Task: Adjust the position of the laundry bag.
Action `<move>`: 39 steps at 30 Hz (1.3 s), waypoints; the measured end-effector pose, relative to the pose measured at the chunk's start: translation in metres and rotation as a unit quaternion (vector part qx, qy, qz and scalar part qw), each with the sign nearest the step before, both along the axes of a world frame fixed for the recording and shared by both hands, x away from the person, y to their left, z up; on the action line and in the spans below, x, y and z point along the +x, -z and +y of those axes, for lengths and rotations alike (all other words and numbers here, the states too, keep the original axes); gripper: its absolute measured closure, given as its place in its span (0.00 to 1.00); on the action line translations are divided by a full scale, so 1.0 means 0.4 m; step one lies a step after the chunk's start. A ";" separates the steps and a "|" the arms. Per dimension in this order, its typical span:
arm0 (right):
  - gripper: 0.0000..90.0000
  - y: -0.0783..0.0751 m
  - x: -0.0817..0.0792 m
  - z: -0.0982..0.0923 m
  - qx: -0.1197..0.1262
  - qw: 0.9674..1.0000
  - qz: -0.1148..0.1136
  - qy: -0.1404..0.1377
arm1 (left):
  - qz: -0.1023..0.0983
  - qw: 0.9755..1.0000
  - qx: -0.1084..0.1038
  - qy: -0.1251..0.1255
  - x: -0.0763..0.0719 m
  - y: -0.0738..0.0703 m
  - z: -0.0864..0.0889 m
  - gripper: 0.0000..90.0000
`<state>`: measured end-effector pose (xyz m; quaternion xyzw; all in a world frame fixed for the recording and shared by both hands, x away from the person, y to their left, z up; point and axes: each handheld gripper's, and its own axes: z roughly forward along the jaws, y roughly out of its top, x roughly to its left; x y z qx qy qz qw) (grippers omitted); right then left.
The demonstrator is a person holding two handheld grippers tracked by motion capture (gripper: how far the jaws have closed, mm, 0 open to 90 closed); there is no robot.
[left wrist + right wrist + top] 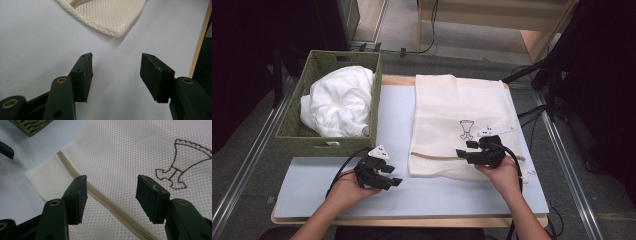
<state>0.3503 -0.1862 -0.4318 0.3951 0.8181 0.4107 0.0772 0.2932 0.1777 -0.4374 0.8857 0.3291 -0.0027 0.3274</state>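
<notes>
The cream mesh laundry bag point(459, 125) lies flat on the table point(412, 192), right of the basket point(329, 100). It looks light, limp and prone to sag, so the zipper point(105, 201) edge seems the firmest hold. The right gripper point(111, 195) hovers over it, jaws apart; the left gripper point(116, 73) stands apart too, empty.

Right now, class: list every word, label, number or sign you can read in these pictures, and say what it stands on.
No words or numbers can be read.
Brown outline drawing, a sign without letters: on the mesh laundry bag.
Small white label on the green basket: too small to read.
Small white tags beside the right gripper: too blurred to read.
</notes>
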 end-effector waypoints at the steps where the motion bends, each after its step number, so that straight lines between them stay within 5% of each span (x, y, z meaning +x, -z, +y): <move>1: 0.50 0.001 0.000 0.001 0.000 1.000 0.005 -0.004 | 0.000 1.000 0.000 0.000 0.000 0.000 0.000 0.47; 15: 0.50 0.007 -0.002 0.007 -0.009 1.000 0.016 -0.009 | 0.018 0.999 -0.029 -0.017 0.016 -0.006 0.006 0.40; 39: 0.49 0.012 -0.005 -0.008 -0.005 1.000 0.021 0.002 | 0.011 0.999 -0.027 -0.015 0.022 -0.010 -0.007 0.41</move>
